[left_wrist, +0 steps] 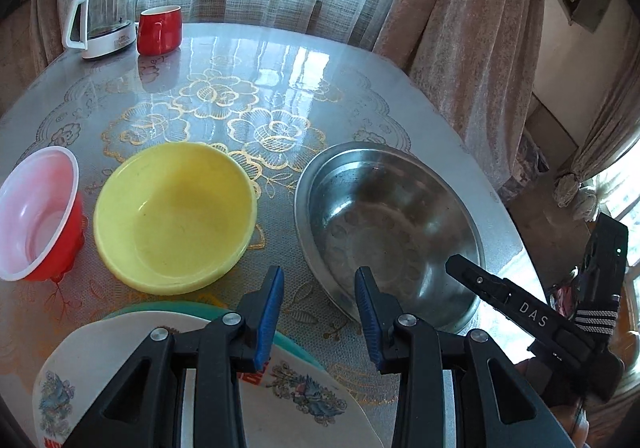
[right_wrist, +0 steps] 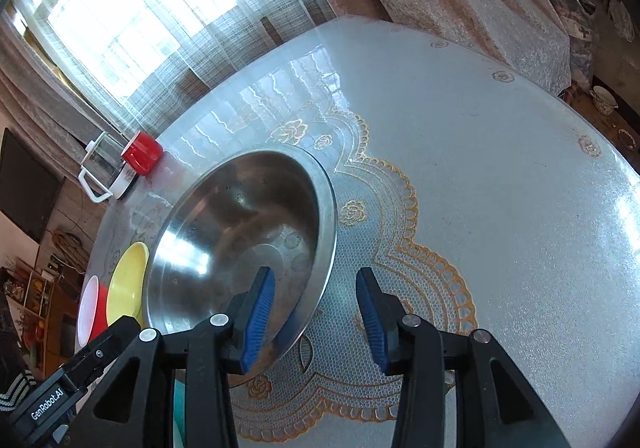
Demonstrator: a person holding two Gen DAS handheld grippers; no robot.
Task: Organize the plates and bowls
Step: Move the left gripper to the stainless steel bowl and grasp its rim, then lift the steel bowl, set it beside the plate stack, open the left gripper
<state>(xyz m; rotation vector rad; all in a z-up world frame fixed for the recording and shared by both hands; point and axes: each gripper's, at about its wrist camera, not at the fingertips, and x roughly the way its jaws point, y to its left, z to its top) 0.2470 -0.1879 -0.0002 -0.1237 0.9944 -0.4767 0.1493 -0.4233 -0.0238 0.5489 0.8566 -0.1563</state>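
Plates and bowls lie spread across the near half of a round table [left_wrist: 420, 96] covered with a glossy lace-patterned cloth. A wide steel bowl [left_wrist: 384, 224] sits toward the table's right edge, a yellow bowl [left_wrist: 176, 216] just to its left near the middle, and a red bowl with a white inside [left_wrist: 38, 212] farther left, close to the left edge and just beside the yellow one. At the near edge a white plate with printed flowers [left_wrist: 304, 396] rests on top of a teal plate [left_wrist: 292, 346], whose rim shows from beneath it. At the far left edge, by the curtained window, stand a glass kettle with a white handle [left_wrist: 106, 20] and a red mug [left_wrist: 159, 30], well apart from the dishes.

The left gripper [left_wrist: 318, 314] hangs over the bare cloth between the stacked plates and the steel bowl; its blue pads stand partly apart with nothing between them and nothing touched, as far as can be seen.

The right gripper [right_wrist: 316, 318] is at the near right rim of the steel bowl [right_wrist: 240, 232]. Its jaws are partly apart: the left pad is over the inside of the bowl and the right pad over the cloth outside, so the rim lies between them, and neither pad presses on it. The other gripper's black body juts into the lower left corner of this view.
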